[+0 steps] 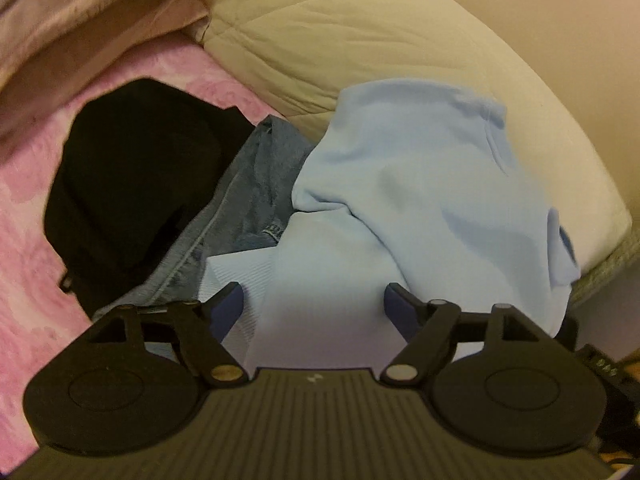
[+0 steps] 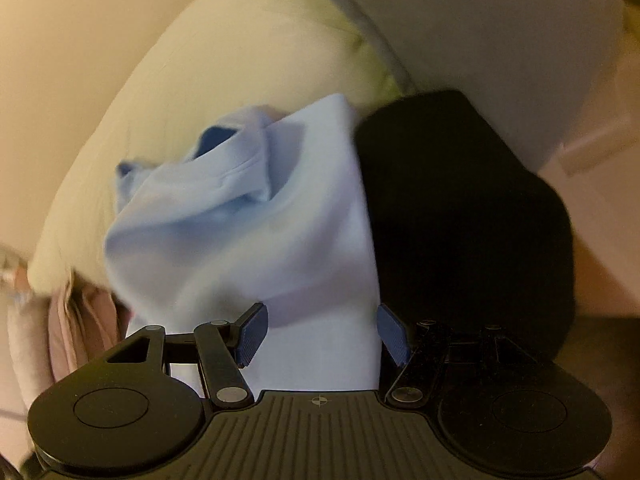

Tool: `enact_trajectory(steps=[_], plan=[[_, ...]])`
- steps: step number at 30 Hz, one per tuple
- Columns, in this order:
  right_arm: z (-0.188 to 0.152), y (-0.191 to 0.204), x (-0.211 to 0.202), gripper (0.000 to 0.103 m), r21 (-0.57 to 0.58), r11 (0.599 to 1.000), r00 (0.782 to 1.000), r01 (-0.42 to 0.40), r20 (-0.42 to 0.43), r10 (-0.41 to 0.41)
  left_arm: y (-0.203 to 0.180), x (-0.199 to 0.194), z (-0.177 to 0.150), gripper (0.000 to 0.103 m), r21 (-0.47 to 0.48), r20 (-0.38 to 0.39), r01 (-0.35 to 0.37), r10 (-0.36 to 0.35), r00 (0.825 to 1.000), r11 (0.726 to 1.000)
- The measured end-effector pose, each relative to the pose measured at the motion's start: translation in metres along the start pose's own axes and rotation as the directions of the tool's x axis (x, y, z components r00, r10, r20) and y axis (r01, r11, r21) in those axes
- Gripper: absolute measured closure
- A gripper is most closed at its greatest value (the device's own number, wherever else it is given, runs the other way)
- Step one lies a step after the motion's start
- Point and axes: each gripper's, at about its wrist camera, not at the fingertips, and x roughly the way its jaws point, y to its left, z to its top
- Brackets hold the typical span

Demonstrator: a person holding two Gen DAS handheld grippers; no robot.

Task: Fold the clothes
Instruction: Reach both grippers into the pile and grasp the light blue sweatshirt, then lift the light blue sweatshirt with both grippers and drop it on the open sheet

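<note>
A crumpled light blue sweatshirt [image 1: 420,184] lies on the bed, partly over a beige pillow. Its ribbed hem reaches down between the blue pads of my left gripper [image 1: 314,306], which stands open just over the cloth. In the right wrist view the same light blue sweatshirt [image 2: 248,240] fills the middle, with a cuff opening turned up. My right gripper [image 2: 322,334] is open too, its fingers wide apart on either side of the fabric. Neither gripper pinches the cloth.
Blue jeans [image 1: 256,184] lie left of the sweatshirt, beside a black garment [image 1: 136,176] [image 2: 460,220] on the pink bedsheet [image 1: 28,240]. A large beige pillow [image 1: 360,40] [image 2: 200,80] and a mauve blanket [image 1: 80,20] sit behind.
</note>
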Motion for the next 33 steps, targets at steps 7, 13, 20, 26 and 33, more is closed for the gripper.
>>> enact_trajectory(steps=[7,13,20,26,33], plan=[[0.013,-0.023,0.019,0.039,0.130,0.991,0.998,-0.035,0.054,0.028,-0.002,0.008,0.007,0.046,-0.014,0.001,0.053,-0.053,0.999,0.998],[0.018,-0.027,0.025,0.071,0.117,0.986,0.993,-0.118,0.021,0.116,-0.001,0.005,0.008,0.071,-0.009,0.008,0.098,-0.098,0.995,0.995],[0.016,-0.012,-0.004,0.097,-0.010,0.986,0.985,-0.164,0.056,0.164,0.002,-0.015,0.004,0.091,0.005,0.032,0.132,-0.132,0.991,0.991],[0.019,0.022,-0.043,0.098,-0.170,0.954,0.961,-0.247,0.087,0.264,0.008,-0.062,0.000,0.094,-0.002,0.115,0.160,-0.158,0.981,0.987],[0.001,0.095,-0.086,0.098,-0.398,0.823,0.889,-0.404,0.041,0.456,0.029,-0.142,-0.016,0.095,-0.029,0.249,0.166,-0.154,0.956,0.986]])
